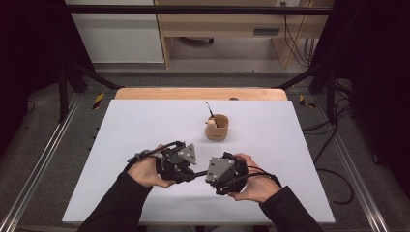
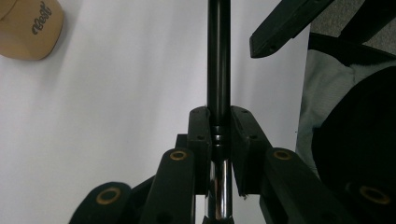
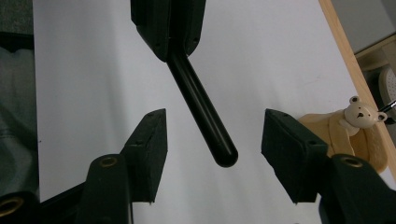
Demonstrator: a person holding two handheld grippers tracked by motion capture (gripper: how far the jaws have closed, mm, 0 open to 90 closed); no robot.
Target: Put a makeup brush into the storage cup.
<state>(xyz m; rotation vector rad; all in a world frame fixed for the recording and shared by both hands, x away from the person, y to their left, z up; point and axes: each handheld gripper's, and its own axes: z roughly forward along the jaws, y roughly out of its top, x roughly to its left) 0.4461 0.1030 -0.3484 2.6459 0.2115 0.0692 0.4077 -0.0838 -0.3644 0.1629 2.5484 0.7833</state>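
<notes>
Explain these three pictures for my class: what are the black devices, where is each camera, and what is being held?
A person sits at a white table with a hand-held gripper in each hand. One camera looks down from above; one rides on each gripper, looking along its fingers. The left gripper is shut on a black pen. The right gripper is open, its fingers either side of the pen's free end without touching it. A tan cup with a small bear stands further back.

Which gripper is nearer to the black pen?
Left. The left gripper is clamped on the black pen; the right gripper has its jaws on either side of the pen's free end, not touching.
</notes>
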